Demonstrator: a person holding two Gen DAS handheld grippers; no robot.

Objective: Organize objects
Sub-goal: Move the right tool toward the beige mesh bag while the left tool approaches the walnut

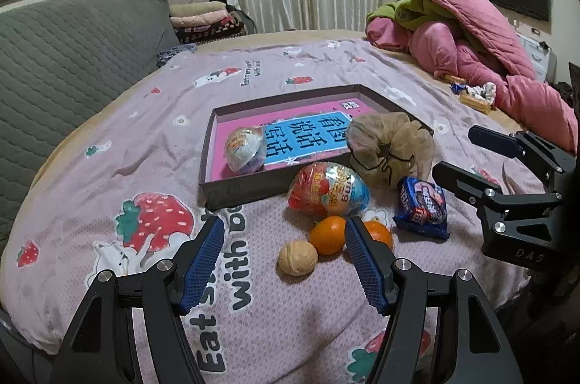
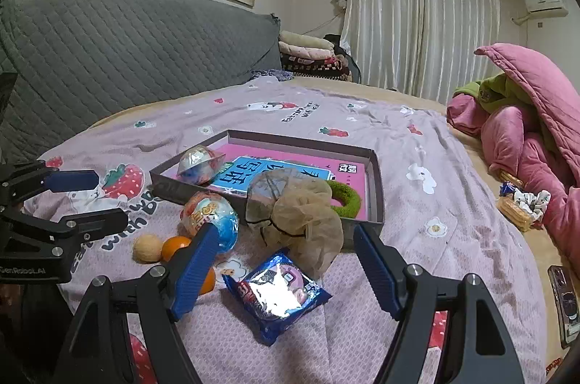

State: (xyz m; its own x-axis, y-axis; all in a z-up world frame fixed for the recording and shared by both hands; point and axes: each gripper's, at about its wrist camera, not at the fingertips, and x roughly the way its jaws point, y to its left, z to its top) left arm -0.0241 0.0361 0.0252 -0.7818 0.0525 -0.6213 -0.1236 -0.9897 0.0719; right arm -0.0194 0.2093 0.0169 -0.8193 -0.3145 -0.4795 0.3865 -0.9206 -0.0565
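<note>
A shallow dark box (image 1: 214, 182) lies on the bed, holding a pink book (image 1: 301, 137), a pale toy egg (image 1: 244, 148) and a green ring (image 2: 348, 199). A beige mesh scrunchie (image 1: 391, 144) hangs over its near rim. In front lie a red-and-blue toy egg (image 1: 328, 190), two oranges (image 1: 328, 235), a walnut (image 1: 298, 257) and a blue cookie packet (image 2: 277, 293). My left gripper (image 1: 282, 228) is open, just short of the walnut and oranges. My right gripper (image 2: 283, 231) is open above the cookie packet. Nothing is held.
A heap of pink and green quilts (image 2: 525, 137) fills the right side of the bed, with small snack packs (image 2: 518, 206) beside it. A phone (image 2: 563, 300) lies at the right edge. A grey quilted headboard (image 2: 127, 57) runs along the left.
</note>
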